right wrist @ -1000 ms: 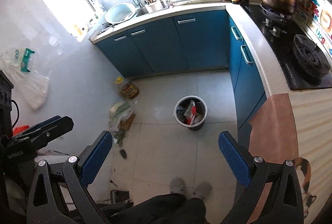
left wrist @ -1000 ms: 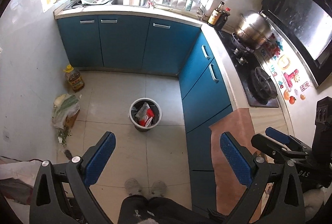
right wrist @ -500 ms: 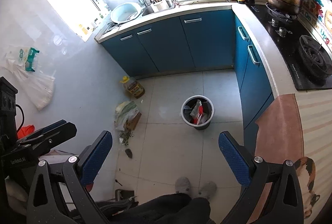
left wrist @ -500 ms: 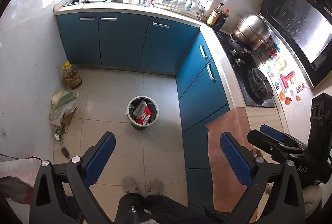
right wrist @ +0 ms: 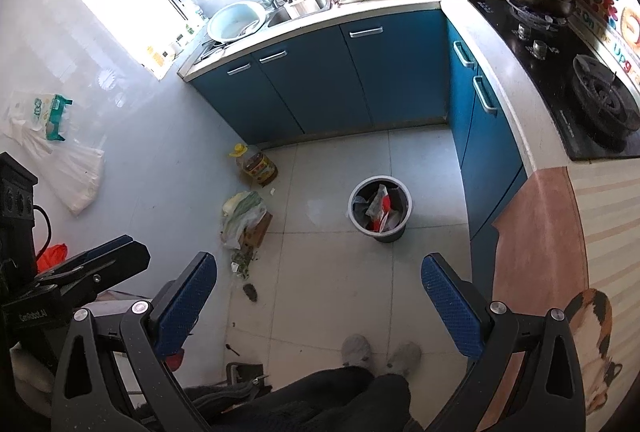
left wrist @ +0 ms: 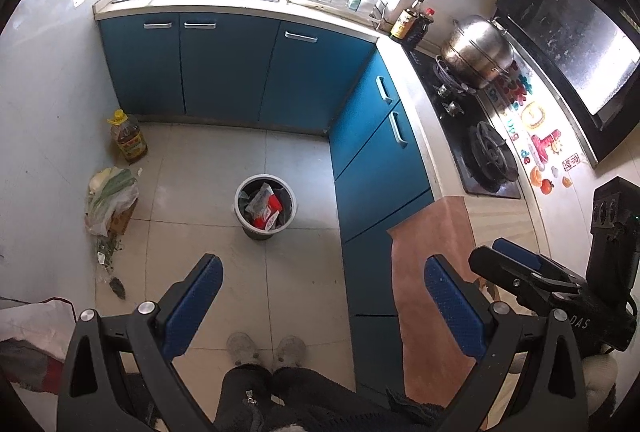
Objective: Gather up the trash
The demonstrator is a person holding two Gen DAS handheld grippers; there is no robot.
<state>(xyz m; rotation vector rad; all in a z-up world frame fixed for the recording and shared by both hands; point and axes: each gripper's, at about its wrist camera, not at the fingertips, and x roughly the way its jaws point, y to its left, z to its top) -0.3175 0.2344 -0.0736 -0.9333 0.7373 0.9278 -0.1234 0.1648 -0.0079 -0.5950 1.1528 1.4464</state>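
A grey trash bin with wrappers inside stands on the tiled floor; it also shows in the right wrist view. A plastic bag of vegetable scraps lies by the left wall, with loose bits below it. My left gripper is open and empty, high above the floor. My right gripper is open and empty, also held high. Each gripper shows at the edge of the other's view.
Blue cabinets line the back and right. An oil bottle stands by the wall. A stove with a steel pot is on the right counter. The person's feet are below. A white bag hangs on the wall.
Both grippers have risen and pulled back a little; the bin and floor look smaller and farther. Both stay open and empty.
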